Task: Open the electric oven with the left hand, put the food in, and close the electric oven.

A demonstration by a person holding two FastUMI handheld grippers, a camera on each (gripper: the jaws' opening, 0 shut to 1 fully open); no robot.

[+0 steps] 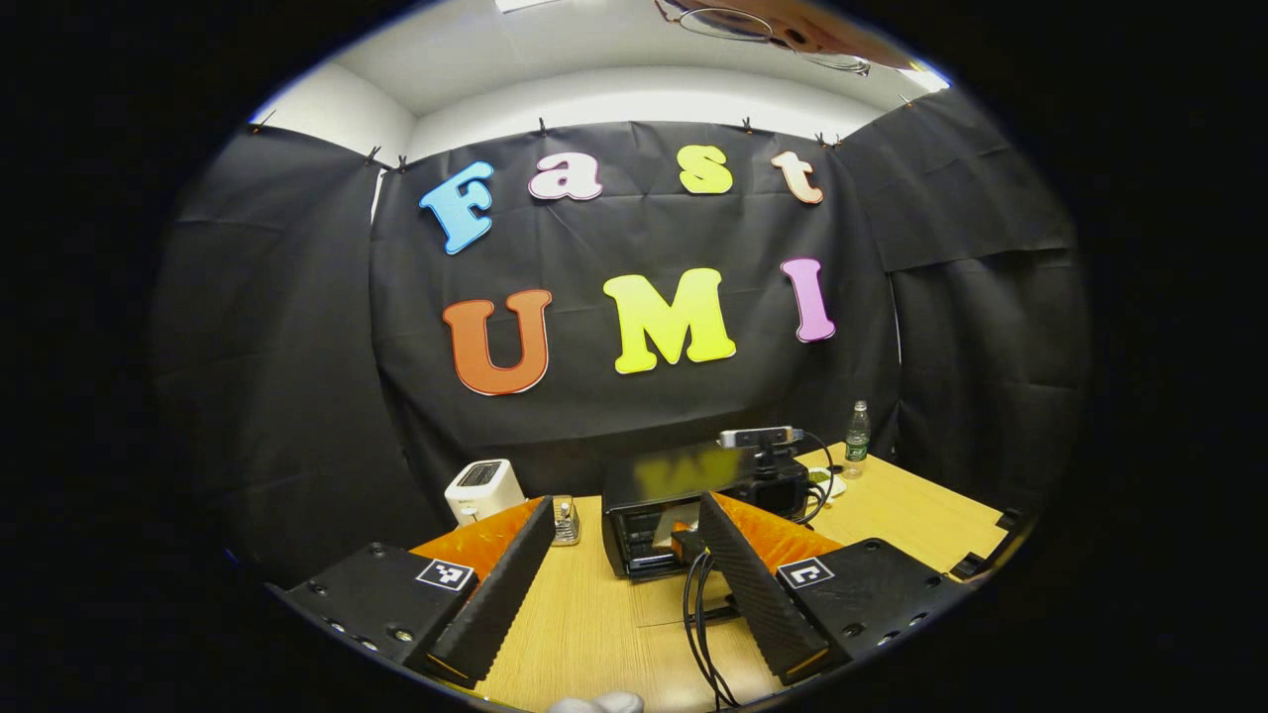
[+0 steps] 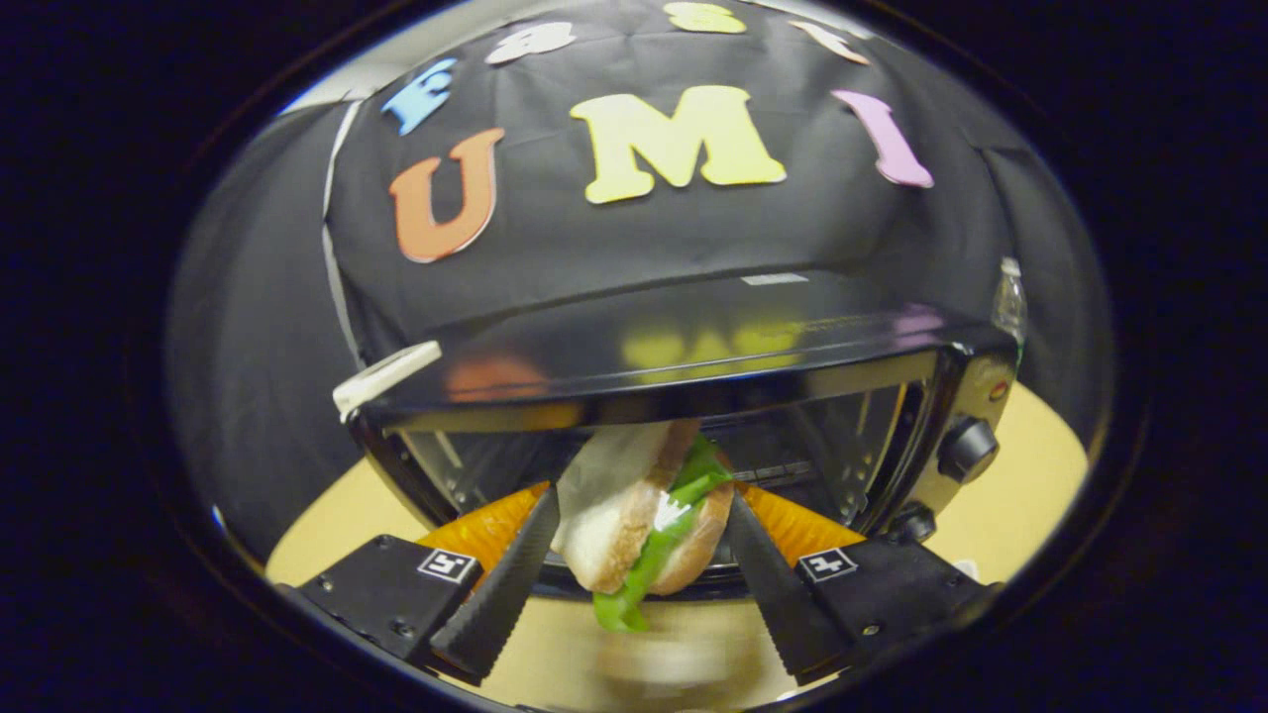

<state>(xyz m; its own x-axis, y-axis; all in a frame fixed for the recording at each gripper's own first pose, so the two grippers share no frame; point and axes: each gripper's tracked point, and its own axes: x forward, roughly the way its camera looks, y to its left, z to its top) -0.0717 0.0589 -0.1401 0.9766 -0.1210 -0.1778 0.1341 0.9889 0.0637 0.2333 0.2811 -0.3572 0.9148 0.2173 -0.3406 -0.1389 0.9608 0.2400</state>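
While the right gripper (image 2: 634, 555) clamps the sandwich (image 2: 639, 520) at the oven (image 2: 693, 347) mouth, push it level, well onto the rack, then release; the left gripper (image 1: 629, 564) waits apart above the worktop (image 1: 594, 614).

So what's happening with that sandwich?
A person holds a gripper in each hand. The right gripper has its fingers on either side of a sandwich with green lettuce and is carrying it right up to the open front of a small black oven. The left gripper is open, holding nothing, back from the oven above the wooden table. A white toaster and a water bottle also stand on the table.
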